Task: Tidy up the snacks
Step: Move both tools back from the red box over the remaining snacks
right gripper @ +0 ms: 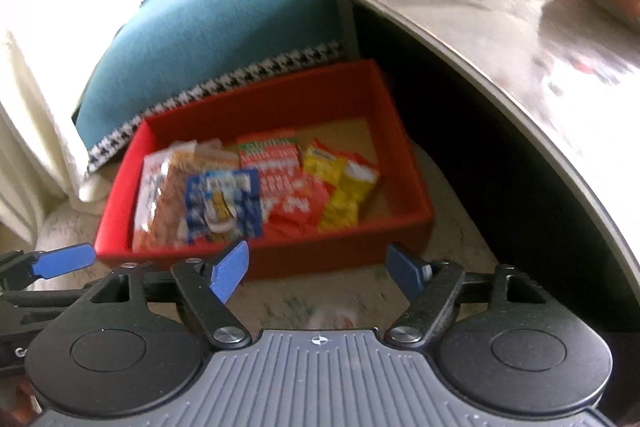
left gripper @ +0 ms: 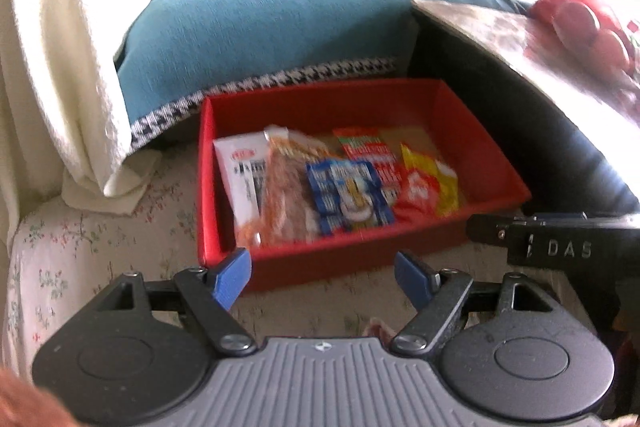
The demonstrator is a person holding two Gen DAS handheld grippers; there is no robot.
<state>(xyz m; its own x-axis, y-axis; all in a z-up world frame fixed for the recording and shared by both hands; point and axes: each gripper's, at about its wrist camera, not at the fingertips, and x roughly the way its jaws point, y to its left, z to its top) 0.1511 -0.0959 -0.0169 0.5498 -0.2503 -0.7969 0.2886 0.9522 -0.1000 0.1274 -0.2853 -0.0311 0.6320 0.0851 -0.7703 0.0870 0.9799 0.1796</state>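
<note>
A red box sits open on the floral covering, its far side close to the blue spread's houndstooth edge. Inside lie the snacks, crowded toward the left and overlapping: a white packet leaning on the left wall, an orange clear bag, a blue packet on top, a red-and-white packet behind, and red and yellow sachets rightmost.

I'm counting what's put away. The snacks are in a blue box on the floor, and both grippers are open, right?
Almost. The box is red, not blue, as the right wrist view shows. The snacks are inside it, and both the left gripper and right gripper are open.
</note>
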